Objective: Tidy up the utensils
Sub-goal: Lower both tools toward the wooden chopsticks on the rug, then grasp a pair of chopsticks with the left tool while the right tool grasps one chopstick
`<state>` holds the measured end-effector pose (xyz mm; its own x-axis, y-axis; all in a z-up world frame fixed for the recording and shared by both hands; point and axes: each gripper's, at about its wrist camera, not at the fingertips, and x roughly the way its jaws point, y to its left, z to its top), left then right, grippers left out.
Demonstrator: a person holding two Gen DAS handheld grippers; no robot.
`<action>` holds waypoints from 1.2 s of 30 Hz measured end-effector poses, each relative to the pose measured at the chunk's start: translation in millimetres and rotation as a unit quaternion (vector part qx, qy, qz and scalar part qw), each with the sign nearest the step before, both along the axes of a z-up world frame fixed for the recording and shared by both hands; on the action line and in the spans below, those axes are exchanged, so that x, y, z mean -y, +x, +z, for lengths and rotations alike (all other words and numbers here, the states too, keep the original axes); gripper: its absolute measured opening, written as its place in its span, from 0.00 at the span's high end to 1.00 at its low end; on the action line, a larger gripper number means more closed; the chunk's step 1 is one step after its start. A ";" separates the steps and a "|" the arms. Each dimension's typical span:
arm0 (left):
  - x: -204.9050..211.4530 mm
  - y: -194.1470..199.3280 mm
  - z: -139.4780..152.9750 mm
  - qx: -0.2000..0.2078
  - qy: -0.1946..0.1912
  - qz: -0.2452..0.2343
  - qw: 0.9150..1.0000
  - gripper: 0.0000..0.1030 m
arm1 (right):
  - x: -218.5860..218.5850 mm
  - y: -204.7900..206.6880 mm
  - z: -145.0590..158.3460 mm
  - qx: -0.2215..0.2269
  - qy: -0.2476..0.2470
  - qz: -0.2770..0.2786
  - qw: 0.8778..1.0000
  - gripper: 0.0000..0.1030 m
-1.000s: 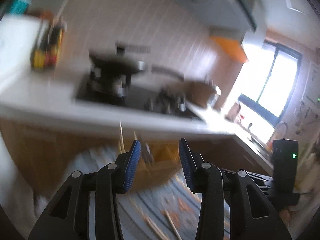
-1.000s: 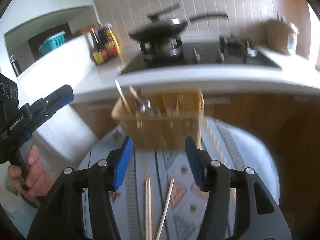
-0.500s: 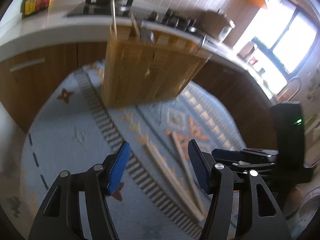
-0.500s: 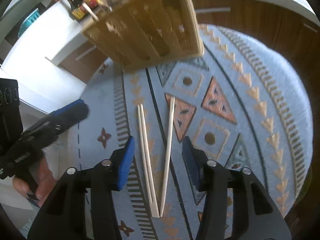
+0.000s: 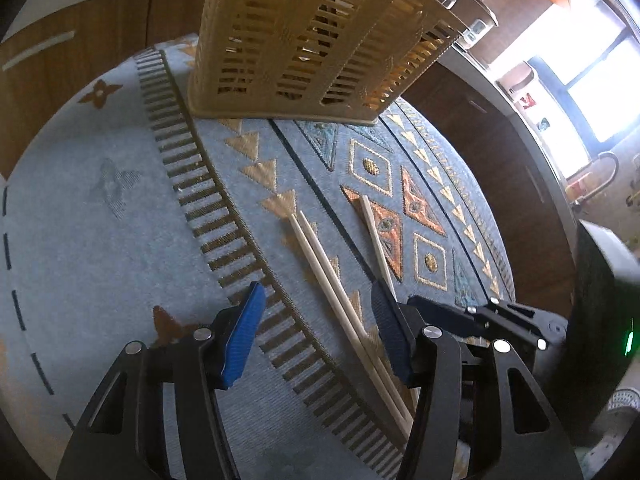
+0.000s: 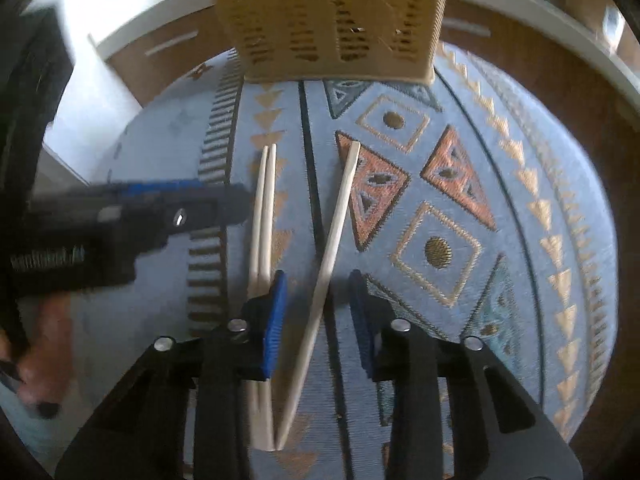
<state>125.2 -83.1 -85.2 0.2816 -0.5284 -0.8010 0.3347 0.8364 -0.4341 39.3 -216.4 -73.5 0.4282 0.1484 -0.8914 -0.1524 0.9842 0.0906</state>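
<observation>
Three chopsticks lay on the patterned mat (image 6: 500, 184) before the utensil basket (image 6: 340, 20). Right gripper (image 6: 316, 320) sat wide around the lone chopstick (image 6: 334, 236); left gripper (image 5: 316, 328) gaped above the pair (image 5: 332, 280). They're probably light, stiff and roll easily, so I'd pinch mid-length.

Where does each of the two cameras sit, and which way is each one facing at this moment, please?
Left wrist: sits on the left gripper, looking down and forward over the patterned cloth at the paired chopsticks and the basket; its open fingers show, with the right gripper alongside.
Right wrist: sits on the right gripper, looking down at the single chopstick between its open fingers; the left gripper and a hand show.
Shared: cloth, basket, all three chopsticks.
</observation>
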 end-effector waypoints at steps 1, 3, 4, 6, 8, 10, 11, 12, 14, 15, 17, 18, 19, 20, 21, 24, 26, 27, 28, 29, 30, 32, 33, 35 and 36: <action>0.7 -0.4 -0.1 -0.002 0.000 0.001 1.000 0.49 | -1.3 -2.7 -0.5 0.006 -0.010 -0.001 1.000 0.85; 3.1 -1.2 -1.8 -0.002 -0.001 0.004 1.000 0.49 | -0.2 -8.4 -1.5 0.012 -0.013 -0.004 1.000 0.95; 5.0 -2.8 -1.4 0.004 0.004 0.006 1.000 0.49 | 2.0 -10.3 -2.1 0.011 -0.008 -0.004 1.000 0.95; 12.7 -6.1 -1.6 0.011 0.012 0.005 1.000 0.49 | 12.3 -7.9 -2.8 0.013 -0.006 -0.009 1.000 0.96; 20.1 -10.2 -1.8 0.020 0.022 0.007 1.000 0.46 | 23.0 -13.8 -1.8 0.018 -0.008 -0.015 1.000 0.96; 29.1 -16.3 -1.7 0.038 0.044 0.009 0.998 0.45 | 32.6 -20.5 -0.4 0.018 -0.004 -0.021 1.000 0.96; 32.8 -18.3 -1.5 0.045 0.053 0.011 0.998 0.44 | 37.9 -26.8 1.0 0.019 -0.002 -0.026 0.999 0.96; 36.9 -22.0 -1.6 0.054 0.064 0.013 0.996 0.41 | 43.0 -33.3 1.5 0.021 0.000 -0.030 0.999 0.96; 45.1 -29.9 -0.6 0.072 0.087 0.009 0.994 0.39 | 50.9 -43.6 1.2 0.026 0.004 -0.037 0.999 0.96; 51.5 -34.0 -1.2 0.079 0.101 0.003 0.992 0.39 | 53.6 -47.8 0.9 0.029 0.004 -0.040 0.999 0.96; 62.2 -40.9 -2.5 0.097 0.132 0.000 0.987 0.38 | 57.0 -54.8 0.5 0.034 0.009 -0.044 0.998 0.96; 66.5 -43.3 -3.8 0.105 0.146 -0.003 0.984 0.38 | 58.4 -56.8 0.2 0.034 0.013 -0.047 0.998 0.96; 71.2 -46.1 -5.2 0.115 0.164 -0.008 0.980 0.39 | 61.3 -59.9 0.3 0.035 0.021 -0.049 0.998 0.96; 74.3 -48.1 -6.5 0.124 0.178 -0.010 0.976 0.39 | 62.8 -61.0 0.3 0.036 0.025 -0.048 0.998 0.96; 75.7 -49.8 -7.1 0.133 0.191 -0.010 0.973 0.44 | 62.7 -60.6 0.2 0.036 0.027 -0.048 0.998 0.96; 77.4 -53.8 -5.2 0.144 0.200 -0.025 0.969 0.61 | 62.8 -59.6 0.2 0.035 0.031 -0.047 0.998 0.96; 77.6 -54.5 -3.4 0.142 0.205 -0.045 0.967 0.77 | 62.4 -57.6 0.4 0.034 0.033 -0.047 0.998 0.96; 75.2 -53.6 -3.0 0.138 0.206 -0.053 0.967 0.83 | 62.2 -56.6 0.3 0.032 0.036 -0.047 0.998 0.96; 72.3 -53.1 -3.0 0.137 0.201 -0.064 0.968 0.84 | 63.8 -55.9 0.5 0.028 0.044 -0.048 0.997 0.96; 70.6 -52.6 -4.3 0.137 0.197 -0.075 0.968 0.84 | 64.9 -55.3 0.3 0.026 0.051 -0.049 0.997 0.96; 67.4 -52.4 -4.2 0.138 0.194 -0.089 0.967 0.85 | 66.4 -54.9 0.1 0.022 0.059 -0.051 0.997 0.96; 60.9 -52.1 -3.1 0.133 0.188 -0.111 0.967 0.87 | 68.5 -54.3 -0.1 0.019 0.065 -0.055 0.996 0.96; 59.0 -51.7 -2.7 0.130 0.185 -0.120 0.967 0.88 | 69.1 -54.1 0.0 0.018 0.066 -0.056 0.996 0.96; 54.3 -51.4 -2.1 0.124 0.186 -0.144 0.964 0.89 | 68.9 -54.3 0.8 0.017 0.065 -0.057 0.996 0.96; 51.6 -51.5 -1.5 0.124 0.190 -0.151 0.962 0.89 | 68.2 -54.8 1.4 0.018 0.063 -0.056 0.996 0.96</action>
<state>73.7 -134.7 -86.8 0.3690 -0.2989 -0.8801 0.6410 0.7675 0.0081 -15.6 -284.6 -72.1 0.4796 0.2075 -0.8526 -0.0475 0.9764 0.2109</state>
